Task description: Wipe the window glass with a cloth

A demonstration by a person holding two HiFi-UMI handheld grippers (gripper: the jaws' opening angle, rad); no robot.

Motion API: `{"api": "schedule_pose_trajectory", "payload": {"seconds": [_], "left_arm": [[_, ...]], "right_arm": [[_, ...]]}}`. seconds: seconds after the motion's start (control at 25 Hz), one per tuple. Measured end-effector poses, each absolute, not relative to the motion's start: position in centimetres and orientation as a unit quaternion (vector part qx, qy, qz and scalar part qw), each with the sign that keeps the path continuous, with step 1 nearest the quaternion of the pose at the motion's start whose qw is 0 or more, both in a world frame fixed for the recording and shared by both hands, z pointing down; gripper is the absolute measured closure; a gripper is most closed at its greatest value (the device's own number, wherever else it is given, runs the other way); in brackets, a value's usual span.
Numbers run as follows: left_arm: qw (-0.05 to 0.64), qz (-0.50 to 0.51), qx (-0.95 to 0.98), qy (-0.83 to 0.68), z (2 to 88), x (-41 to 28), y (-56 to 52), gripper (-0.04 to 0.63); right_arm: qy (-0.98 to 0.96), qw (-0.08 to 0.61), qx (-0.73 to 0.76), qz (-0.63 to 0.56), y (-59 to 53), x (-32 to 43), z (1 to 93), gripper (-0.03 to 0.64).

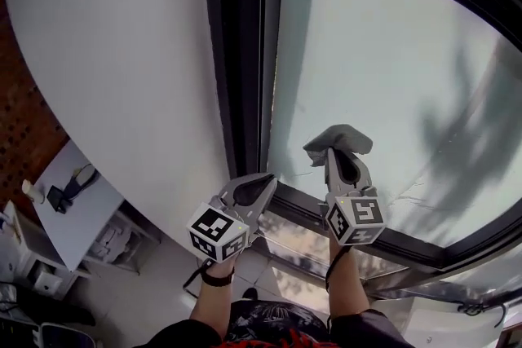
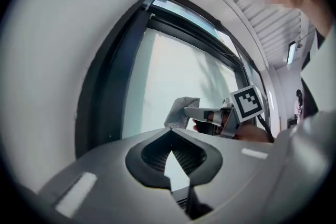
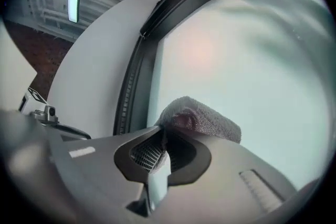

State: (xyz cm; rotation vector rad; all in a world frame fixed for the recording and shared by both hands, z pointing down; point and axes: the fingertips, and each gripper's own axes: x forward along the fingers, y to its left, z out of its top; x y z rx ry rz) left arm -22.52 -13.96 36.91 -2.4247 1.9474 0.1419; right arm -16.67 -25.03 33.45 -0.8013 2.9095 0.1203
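The cloth point(image 1: 341, 138) is grey, with a nubby, towel-like weave, and it is bunched into a soft fold that bulges past the tips holding it. You have it in your right gripper point(image 1: 335, 154). In the right gripper view the two mesh-faced pads are closed on a pinch of the cloth point(image 3: 206, 119), and the rest of it rounds out above them. It sits up at the glass point(image 1: 400, 53), low in the pane and near the left edge. I can't tell whether it is actually touching the pane.

The glass is pale, milky and smooth, with soft dark shadows across its right side. A dark, ridged frame point(image 1: 241, 53) runs just beside the cloth on the left and along the bottom. Beyond the frame is a plain white matte wall point(image 1: 122, 53).

Your left gripper point(image 1: 270, 178) sits over the lower frame, close beside the right one. Its tips are together, only a sliver of light shows between the pads, and it holds nothing.
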Motion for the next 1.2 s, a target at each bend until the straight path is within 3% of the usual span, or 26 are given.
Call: {"api": "schedule_pose_trajectory", "payload": {"seconds": [0.28, 0.48, 0.72, 1.2], "left_arm": [[0.014, 0.051, -0.753, 0.656, 37.1, -26.2, -10.7, 0.601], [0.005, 0.049, -0.766, 0.641, 37.5, -25.7, -11.6, 0.601], [-0.003, 0.053, -0.809, 0.586, 37.9, -22.1, -15.4, 0.601], [-0.010, 0.044, -0.884, 0.466, 38.0, -10.1, -20.9, 0.601]], "right_arm": [[0.977, 0.028, -0.209, 0.014, -22.7, -28.8, 36.4, 0.601], [0.975, 0.016, -0.222, 0.013, -23.4, -29.0, 37.2, 0.600], [0.939, 0.042, -0.341, 0.014, -26.8, -17.4, 37.0, 0.600], [0.795, 0.030, -0.606, 0.000, -35.1, 16.0, 39.8, 0.601]]}}
